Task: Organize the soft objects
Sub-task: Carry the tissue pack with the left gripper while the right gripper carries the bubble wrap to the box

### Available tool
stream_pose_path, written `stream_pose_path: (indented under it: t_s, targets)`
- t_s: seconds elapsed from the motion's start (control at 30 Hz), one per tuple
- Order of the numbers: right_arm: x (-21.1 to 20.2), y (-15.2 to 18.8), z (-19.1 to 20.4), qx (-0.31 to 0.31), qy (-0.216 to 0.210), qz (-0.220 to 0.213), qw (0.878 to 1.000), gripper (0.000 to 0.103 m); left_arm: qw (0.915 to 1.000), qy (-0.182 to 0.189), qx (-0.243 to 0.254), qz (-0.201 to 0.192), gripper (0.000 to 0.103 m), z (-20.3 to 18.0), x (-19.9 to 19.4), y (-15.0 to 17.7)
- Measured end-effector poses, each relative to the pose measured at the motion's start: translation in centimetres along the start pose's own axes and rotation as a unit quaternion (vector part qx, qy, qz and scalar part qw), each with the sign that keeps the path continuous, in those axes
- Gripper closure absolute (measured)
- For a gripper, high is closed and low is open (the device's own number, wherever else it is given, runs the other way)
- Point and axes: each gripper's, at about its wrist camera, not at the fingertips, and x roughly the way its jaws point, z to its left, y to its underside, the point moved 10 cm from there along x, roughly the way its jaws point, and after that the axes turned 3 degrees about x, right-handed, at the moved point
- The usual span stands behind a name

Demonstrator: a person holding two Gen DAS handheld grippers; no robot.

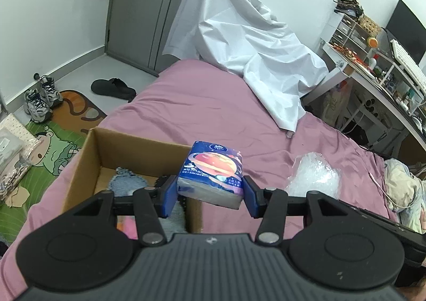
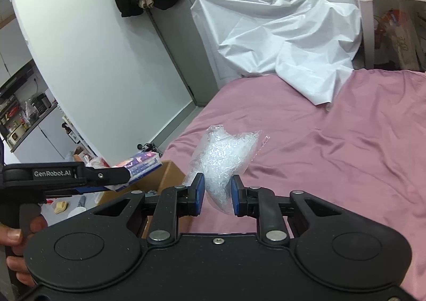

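My left gripper is shut on a blue tissue pack printed with a planet, held in the air by the right edge of an open cardboard box on the pink bed. The box holds a blue-grey knitted item and something pink. My right gripper is shut on a clear bubble-wrap bag, lifted above the bed. In the left wrist view the bag shows at the right. In the right wrist view the left gripper, tissue pack and box show at the left.
A crumpled white sheet lies across the far end of the pink bed. A cluttered desk stands at the right. Shoes, a slipper and a cartoon mat lie on the floor at the left.
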Motion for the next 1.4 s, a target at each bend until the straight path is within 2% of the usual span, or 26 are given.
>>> stream_pose_path:
  t_s: [0.57, 0.83, 1.07, 1.4]
  targets:
    - [1.9, 0.1, 6.4, -0.029, -0.030, 0.008, 0.999, 0.082, 0.9984, -0.033, -0.046, 0.000, 0.053, 6.5, -0.3, 0.9]
    - [3.1, 0.8, 9.0, -0.042, -0.040, 0.017, 0.998, 0.082, 0.9967, -0.045, -0.063, 0.023, 0.052, 8.9, 0.2, 2.1]
    - [3.8, 2.2, 11.1, -0.056, -0.048, 0.033, 0.997, 0.082, 0.9939, -0.067, -0.079, 0.040, 0.037, 10.9, 0.2, 2.9]
    - [3.5, 4.8, 13.4, -0.087, -0.062, 0.071, 0.992, 0.082, 0.9929, -0.063, -0.099, 0.021, 0.033, 11.5, -1.0, 2.0]
